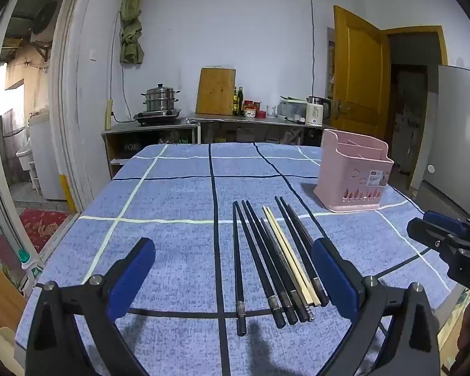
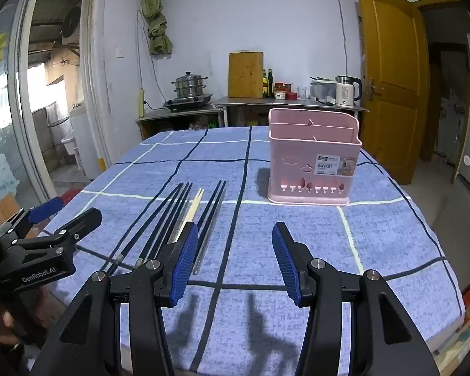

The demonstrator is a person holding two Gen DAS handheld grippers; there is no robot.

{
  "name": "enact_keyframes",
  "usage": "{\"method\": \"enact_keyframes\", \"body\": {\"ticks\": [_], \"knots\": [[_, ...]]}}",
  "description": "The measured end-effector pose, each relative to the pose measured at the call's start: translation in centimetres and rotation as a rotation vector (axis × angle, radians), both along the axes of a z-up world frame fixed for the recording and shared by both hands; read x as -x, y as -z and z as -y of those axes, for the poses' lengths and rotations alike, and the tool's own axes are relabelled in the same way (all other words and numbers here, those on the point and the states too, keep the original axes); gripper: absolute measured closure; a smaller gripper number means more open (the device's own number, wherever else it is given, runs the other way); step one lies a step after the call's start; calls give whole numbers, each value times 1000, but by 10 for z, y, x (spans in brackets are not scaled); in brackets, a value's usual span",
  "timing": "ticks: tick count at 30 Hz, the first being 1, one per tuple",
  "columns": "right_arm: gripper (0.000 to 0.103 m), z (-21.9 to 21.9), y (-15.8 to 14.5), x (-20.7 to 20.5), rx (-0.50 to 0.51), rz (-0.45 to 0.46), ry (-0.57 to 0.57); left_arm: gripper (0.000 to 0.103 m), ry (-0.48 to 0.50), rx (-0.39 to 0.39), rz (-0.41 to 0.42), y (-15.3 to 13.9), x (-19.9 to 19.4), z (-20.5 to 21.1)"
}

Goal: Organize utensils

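Both our grippers hang open and empty, left gripper (image 1: 233, 269) over the chopsticks (image 1: 279, 260) lying side by side on the blue cloth (image 1: 172, 194). We should pinch one pair near its middle, then carry it to the pink basket (image 2: 313, 163) beyond.

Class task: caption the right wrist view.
Open right gripper hovers beside dark and pale chopsticks on blue checked tablecloth; empty pink plastic utensil basket beyond.

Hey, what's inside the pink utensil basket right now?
The pink basket shows only its own dividers near the top; no utensil sticks out. Its walls hide the bottom of the compartments. The chopsticks all lie on the blue cloth.
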State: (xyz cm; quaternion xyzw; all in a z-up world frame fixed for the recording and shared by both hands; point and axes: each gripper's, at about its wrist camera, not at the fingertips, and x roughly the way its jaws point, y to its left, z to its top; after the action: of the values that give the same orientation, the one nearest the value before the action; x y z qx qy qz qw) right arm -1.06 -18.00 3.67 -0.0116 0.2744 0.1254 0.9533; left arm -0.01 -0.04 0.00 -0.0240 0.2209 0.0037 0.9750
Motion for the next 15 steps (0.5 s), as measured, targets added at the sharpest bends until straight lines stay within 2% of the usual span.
{"method": "enact_keyframes", "body": {"ticks": [1, 15], "knots": [[53, 0, 0, 0, 0, 1, 1, 1, -1, 23, -5, 0, 0, -1], [53, 1, -1, 3, -9, 9, -1, 1, 13, 5, 1, -2, 3, 4]]}}
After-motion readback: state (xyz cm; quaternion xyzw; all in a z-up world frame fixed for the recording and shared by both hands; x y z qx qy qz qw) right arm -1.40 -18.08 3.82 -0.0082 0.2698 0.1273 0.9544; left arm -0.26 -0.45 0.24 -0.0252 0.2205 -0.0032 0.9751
